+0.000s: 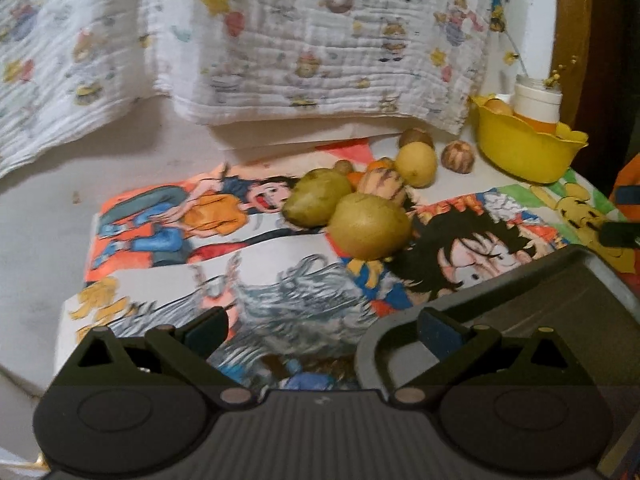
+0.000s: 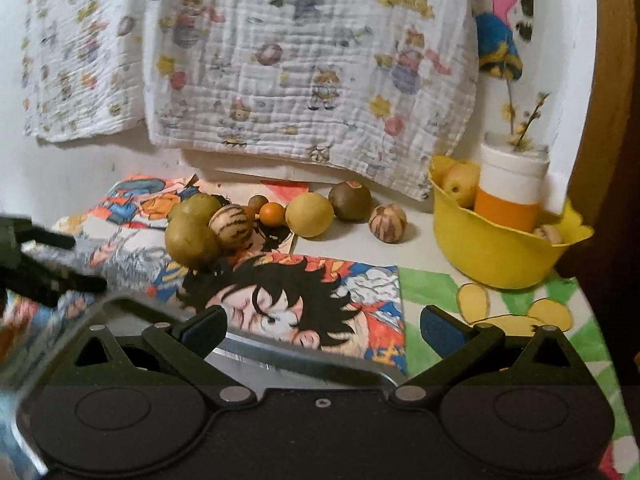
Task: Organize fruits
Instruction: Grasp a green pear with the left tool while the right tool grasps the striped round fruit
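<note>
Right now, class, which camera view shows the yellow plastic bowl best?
The right wrist view: the yellow plastic bowl sits whole, its fruit visible inside. The left wrist view shows it smaller, near the frame edge.

— Left gripper (image 1: 322, 330), condition?
— Jaws spread wide, nothing between the blue pads (image 1: 438, 330). It sits low and points forward.
— Right gripper (image 2: 322, 328)?
— Likewise spread wide and empty, pads (image 2: 440, 330) clear. Low, level, pointing forward.
— Relative position?
— Close side by side; in the right wrist view the left gripper shows at the left edge, blurred.
</note>
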